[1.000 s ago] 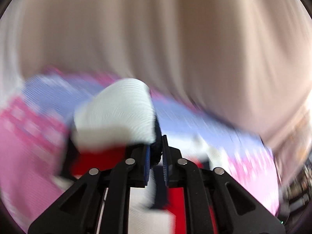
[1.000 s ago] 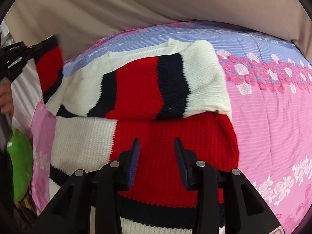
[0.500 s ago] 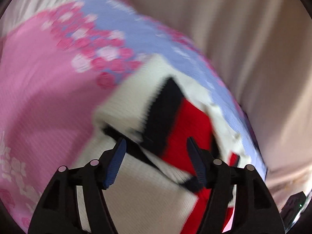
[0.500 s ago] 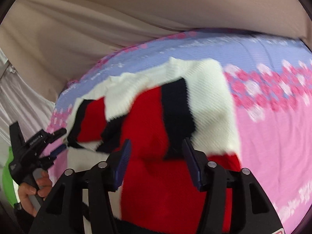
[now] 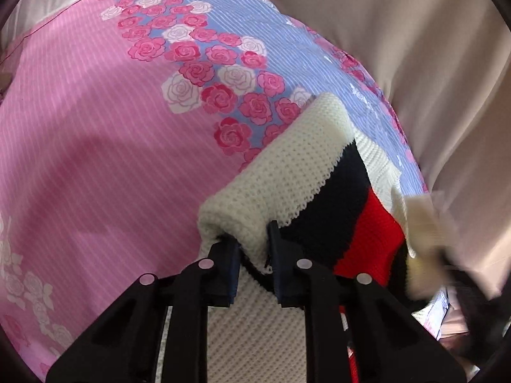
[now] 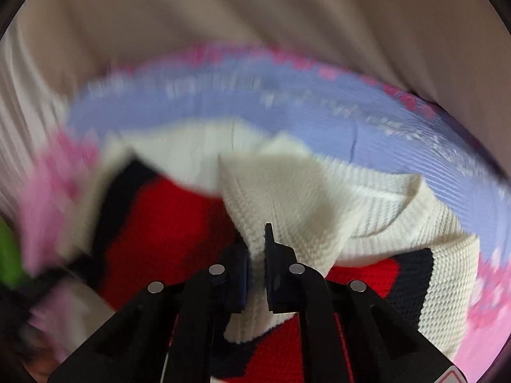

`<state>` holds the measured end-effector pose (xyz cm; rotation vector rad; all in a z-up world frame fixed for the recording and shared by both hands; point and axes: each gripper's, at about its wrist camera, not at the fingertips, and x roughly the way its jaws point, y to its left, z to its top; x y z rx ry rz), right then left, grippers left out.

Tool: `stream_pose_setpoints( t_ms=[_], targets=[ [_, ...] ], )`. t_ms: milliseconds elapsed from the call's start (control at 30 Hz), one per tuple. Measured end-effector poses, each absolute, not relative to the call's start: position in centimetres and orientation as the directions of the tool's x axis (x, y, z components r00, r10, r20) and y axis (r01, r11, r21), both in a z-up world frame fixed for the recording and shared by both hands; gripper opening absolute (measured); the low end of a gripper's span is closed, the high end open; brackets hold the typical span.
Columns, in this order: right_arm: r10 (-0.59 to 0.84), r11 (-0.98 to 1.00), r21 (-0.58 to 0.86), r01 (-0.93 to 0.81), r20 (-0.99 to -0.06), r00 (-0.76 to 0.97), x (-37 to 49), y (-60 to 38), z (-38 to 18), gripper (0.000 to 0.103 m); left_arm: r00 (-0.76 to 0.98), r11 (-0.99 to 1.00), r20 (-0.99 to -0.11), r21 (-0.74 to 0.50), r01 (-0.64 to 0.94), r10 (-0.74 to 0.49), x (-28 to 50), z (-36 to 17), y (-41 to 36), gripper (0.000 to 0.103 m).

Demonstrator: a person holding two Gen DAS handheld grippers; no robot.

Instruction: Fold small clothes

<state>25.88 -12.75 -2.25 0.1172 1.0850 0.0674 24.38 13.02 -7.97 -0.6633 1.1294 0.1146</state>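
Observation:
A knitted sweater (image 5: 319,172) in cream, black and red stripes lies on the bed. My left gripper (image 5: 254,249) is shut on a folded cream edge of it, at the sweater's left side. In the right wrist view the same sweater (image 6: 179,220) lies bunched below me, and my right gripper (image 6: 255,249) is shut on a raised cream fold (image 6: 287,198) of it. That view is blurred by motion.
The bed sheet (image 5: 95,127) is pink and lilac with a rose print (image 5: 220,95); it also shows in the right wrist view (image 6: 319,111). A beige curtain (image 5: 431,63) hangs behind the bed. Something green (image 6: 8,255) lies at the left edge.
Both grippers were open half a second ago and have closed on cream folds of the sweater. The left one had let go of a sleeve before that.

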Motion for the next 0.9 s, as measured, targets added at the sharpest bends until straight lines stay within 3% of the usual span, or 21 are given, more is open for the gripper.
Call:
stream_pose_setpoints(
  t_ms=[67, 133, 300, 367, 400, 433, 467, 500, 600, 633, 667, 700, 767, 900],
  targets=[
    [0.183, 0.956, 0.284, 0.073, -0.773, 0.607, 22.6, -17.0, 2.5, 0.007, 0.446, 0.806, -0.859, -0.442, -0.394, -0.253, 24.5, -8.2, 13.1, 0.016],
    [0.183, 0.927, 0.348, 0.139, -0.743, 0.644, 19.6, -20.6, 3.4, 0.007, 0.444, 0.813, -0.859, -0.44, -0.382, -0.257, 24.1, -8.3, 13.1, 0.016],
    [0.198, 0.881, 0.356, 0.313, -0.877, 0.439, 15.3, -25.8, -6.7, 0.01, 0.456, 0.836, -0.862, -0.408, -0.366, -0.222, 23.9, -8.3, 12.4, 0.017],
    [0.246, 0.836, 0.431, 0.34, -0.848, 0.469, 14.4, -26.4, -7.3, 0.016, 0.464, 0.802, -0.847, -0.457, -0.384, -0.26, 23.6, -8.0, 13.0, 0.018],
    [0.254, 0.817, 0.459, 0.349, -0.83, 0.497, 14.0, -26.6, -6.9, 0.029, 0.471, 0.782, -0.836, -0.485, -0.392, -0.283, 23.5, -7.9, 13.3, 0.021],
    [0.243, 0.819, 0.455, 0.349, -0.827, 0.507, 13.9, -26.6, -6.5, 0.048, 0.481, 0.756, -0.819, -0.521, -0.397, -0.312, 23.3, -7.7, 13.6, 0.024],
    [0.225, 0.824, 0.446, 0.351, -0.825, 0.518, 13.8, -26.8, -6.0, 0.056, 0.483, 0.741, -0.814, -0.534, -0.406, -0.322, 23.2, -7.7, 13.8, 0.031],
    [0.204, 0.824, 0.441, 0.357, -0.818, 0.538, 13.8, -27.1, -5.6, 0.06, 0.483, 0.732, -0.813, -0.54, -0.416, -0.325, 23.2, -7.7, 13.9, 0.036],
    [0.184, 0.782, 0.467, 0.412, -0.806, 0.563, 14.4, -29.2, -5.5, 0.06, 0.471, 0.721, -0.821, -0.536, -0.439, -0.323, 23.6, -8.2, 13.9, 0.033],
    [0.168, 0.764, 0.469, 0.443, -0.807, 0.566, 14.8, -30.0, -5.8, 0.054, 0.466, 0.723, -0.825, -0.531, -0.442, -0.32, 23.9, -8.3, 13.8, 0.029],
    [0.176, 0.758, 0.468, 0.454, -0.817, 0.549, 15.6, -30.4, -6.4, 0.042, 0.46, 0.726, -0.825, -0.532, -0.436, -0.329, 24.1, -8.4, 13.7, 0.009],
    [0.191, 0.759, 0.465, 0.455, -0.828, 0.527, 16.3, -30.5, -6.8, 0.009, 0.462, 0.722, -0.818, -0.544, -0.428, -0.342, 24.2, -7.9, 13.6, 0.007],
    [0.242, 0.745, 0.509, 0.432, -0.809, 0.536, 17.0, -30.5, -5.8, 0.008, 0.519, 0.712, -0.782, -0.579, -0.398, -0.346, 23.8, -5.5, 13.9, 0.007],
    [0.241, 0.751, 0.608, 0.256, -0.614, 0.751, 14.5, -30.2, 3.3, 0.007, 0.561, 0.741, -0.76, -0.576, -0.347, -0.328, 23.2, -2.6, 14.2, 0.007]
  ],
)
